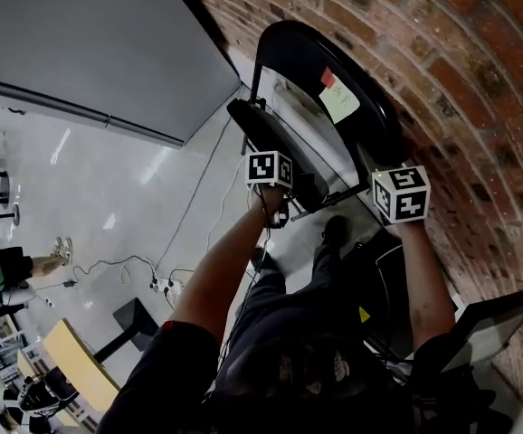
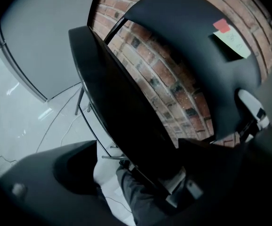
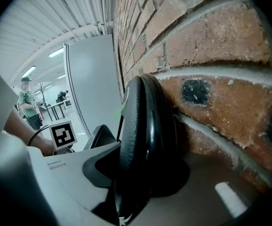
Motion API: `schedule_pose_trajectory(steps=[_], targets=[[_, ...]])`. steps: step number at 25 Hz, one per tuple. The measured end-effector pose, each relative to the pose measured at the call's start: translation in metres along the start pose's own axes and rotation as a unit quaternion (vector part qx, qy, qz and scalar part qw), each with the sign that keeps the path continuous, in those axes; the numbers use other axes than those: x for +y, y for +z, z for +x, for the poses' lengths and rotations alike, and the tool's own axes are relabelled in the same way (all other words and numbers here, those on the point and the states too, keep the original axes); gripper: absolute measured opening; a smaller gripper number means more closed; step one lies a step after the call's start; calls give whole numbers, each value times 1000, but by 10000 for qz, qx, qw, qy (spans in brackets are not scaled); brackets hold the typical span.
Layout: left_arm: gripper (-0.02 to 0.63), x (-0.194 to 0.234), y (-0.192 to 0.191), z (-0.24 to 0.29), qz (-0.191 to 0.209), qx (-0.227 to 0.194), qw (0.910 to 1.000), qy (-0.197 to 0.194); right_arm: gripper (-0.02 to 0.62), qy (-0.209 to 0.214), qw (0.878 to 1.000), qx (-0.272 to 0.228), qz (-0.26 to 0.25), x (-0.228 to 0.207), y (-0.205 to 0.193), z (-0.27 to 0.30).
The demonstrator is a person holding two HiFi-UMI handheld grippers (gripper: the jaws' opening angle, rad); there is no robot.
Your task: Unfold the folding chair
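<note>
Right claw [image 3: 140, 188] grips chair [image 3: 143, 121], perhaps touching brick wall [image 3: 211, 55].

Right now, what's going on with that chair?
A person is unfolding a black folding chair against the brick wall. The right gripper is clamped on the backrest; the seat sits between the jaws of the left gripper, a gap showing on one side. The seat stands partway out from the backrest.

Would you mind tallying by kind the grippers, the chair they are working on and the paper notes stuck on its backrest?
Grippers: 2, left gripper and right gripper
Folding chair: 1
Paper notes: 2, red note and pale note
Total: 5
</note>
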State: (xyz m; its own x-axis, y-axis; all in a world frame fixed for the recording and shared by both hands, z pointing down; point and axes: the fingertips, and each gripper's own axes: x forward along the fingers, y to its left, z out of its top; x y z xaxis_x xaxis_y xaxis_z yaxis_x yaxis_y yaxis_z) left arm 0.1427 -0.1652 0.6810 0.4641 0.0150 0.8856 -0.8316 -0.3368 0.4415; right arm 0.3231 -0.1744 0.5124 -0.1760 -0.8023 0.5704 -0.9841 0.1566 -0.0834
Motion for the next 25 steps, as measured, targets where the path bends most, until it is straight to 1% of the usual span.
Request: schedule_pose_trajectory(steps=[2, 6, 7, 9, 11, 14, 17, 22, 25], targets=[[535, 4, -8, -5, 94, 126, 9999, -30, 150, 2, 10000, 6, -25, 1, -1, 1], [434, 18, -16, -20, 633, 91, 9978, 191, 153, -3, 9999, 100, 96, 11, -1, 3], [440, 22, -20, -24, 682, 89, 9974, 223, 155, -4, 9998, 133, 137, 14, -3, 3], [440, 31, -29, -25, 663, 107, 9976, 179, 156, 0, 9995, 213, 227, 17, -7, 4], [434, 39, -40, -21, 544, 178, 9983, 69, 156, 4, 9992, 270, 305, 17, -8, 5], [434, 53, -46, -23, 500, 214, 9984, 153, 156, 20, 9988, 300, 377, 16, -10, 7], [434, 57, -48, -32, 491, 176, 9985, 168, 156, 52, 9984, 324, 450, 18, -12, 8], [434, 69, -61, -29, 392, 139, 9991, 46, 156, 80, 9977, 408, 526, 19, -18, 9], [434, 81, -66, -28, 245, 138, 9996, 19, 158, 130, 9961, 512, 700, 16, -20, 16]])
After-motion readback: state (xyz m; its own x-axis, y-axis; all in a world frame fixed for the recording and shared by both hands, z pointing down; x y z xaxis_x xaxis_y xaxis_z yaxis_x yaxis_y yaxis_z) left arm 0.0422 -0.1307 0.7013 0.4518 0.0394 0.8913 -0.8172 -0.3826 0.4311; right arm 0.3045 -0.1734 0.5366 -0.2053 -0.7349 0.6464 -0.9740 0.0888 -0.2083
